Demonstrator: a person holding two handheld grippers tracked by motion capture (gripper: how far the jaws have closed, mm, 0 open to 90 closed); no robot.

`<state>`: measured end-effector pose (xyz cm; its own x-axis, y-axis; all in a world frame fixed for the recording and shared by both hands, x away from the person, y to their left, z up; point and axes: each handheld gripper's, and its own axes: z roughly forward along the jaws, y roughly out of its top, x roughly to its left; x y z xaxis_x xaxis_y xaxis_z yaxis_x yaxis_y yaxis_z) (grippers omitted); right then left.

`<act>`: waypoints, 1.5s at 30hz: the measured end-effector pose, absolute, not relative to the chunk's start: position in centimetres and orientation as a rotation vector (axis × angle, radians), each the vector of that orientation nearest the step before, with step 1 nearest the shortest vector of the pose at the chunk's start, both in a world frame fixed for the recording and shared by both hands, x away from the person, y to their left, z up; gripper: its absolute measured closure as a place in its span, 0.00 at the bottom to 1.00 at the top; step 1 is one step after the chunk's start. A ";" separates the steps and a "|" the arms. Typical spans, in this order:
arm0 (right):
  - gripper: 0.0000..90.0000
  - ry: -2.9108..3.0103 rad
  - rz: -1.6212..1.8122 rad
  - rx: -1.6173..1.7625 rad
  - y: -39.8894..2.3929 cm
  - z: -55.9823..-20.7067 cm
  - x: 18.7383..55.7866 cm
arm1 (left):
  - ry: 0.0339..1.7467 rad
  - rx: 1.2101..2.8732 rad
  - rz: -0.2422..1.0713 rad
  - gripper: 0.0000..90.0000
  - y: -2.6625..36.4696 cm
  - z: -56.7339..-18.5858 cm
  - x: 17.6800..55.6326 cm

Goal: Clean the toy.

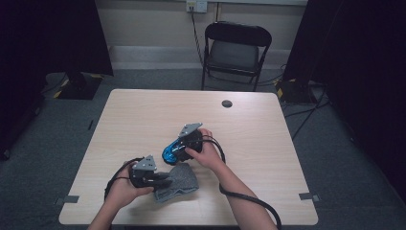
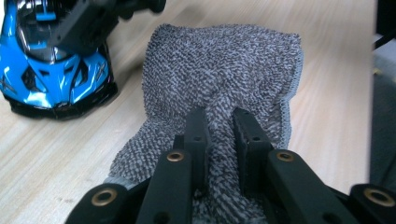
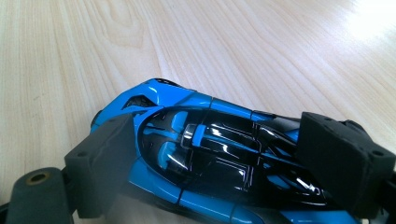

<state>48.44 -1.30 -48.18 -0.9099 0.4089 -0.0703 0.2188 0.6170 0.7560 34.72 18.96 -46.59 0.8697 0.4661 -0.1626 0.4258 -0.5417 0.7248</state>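
A blue and black toy car (image 1: 170, 153) stands on the wooden table (image 1: 143, 115) near its middle. My right gripper (image 1: 178, 149) is shut on it. In the right gripper view the two pads (image 3: 105, 163) sit against the sides of the car (image 3: 205, 140), around its cabin. A grey knitted cloth (image 1: 179, 184) lies just in front of the car. My left gripper (image 1: 165, 181) is shut on the cloth's near-left edge. In the left gripper view the jaws (image 2: 219, 135) pinch a ridge of the cloth (image 2: 224, 60), and the car (image 2: 51, 70) stands to its left.
A small black round disc (image 1: 227, 103) is set in the table near the far edge. A black folding chair (image 1: 237, 48) stands behind the table. Cables run across the floor at the right, and one trails from each gripper over the table's near edge.
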 end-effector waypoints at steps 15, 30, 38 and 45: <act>0.13 2.606 1.171 0.515 -1.3 -48.2 48.4 | 0.742 2.240 0.170 0.85 19.7 -47.3 35.9; 0.13 2.604 1.173 0.516 -1.3 -48.2 48.4 | 0.824 2.231 0.236 0.85 21.7 -47.4 36.5; 0.13 2.606 1.171 0.516 -1.3 -48.2 48.4 | 0.884 2.207 0.270 0.86 23.2 -47.3 36.8; 0.13 2.606 1.171 0.516 -1.3 -48.2 48.4 | 0.937 2.190 0.310 0.86 24.3 -47.3 37.0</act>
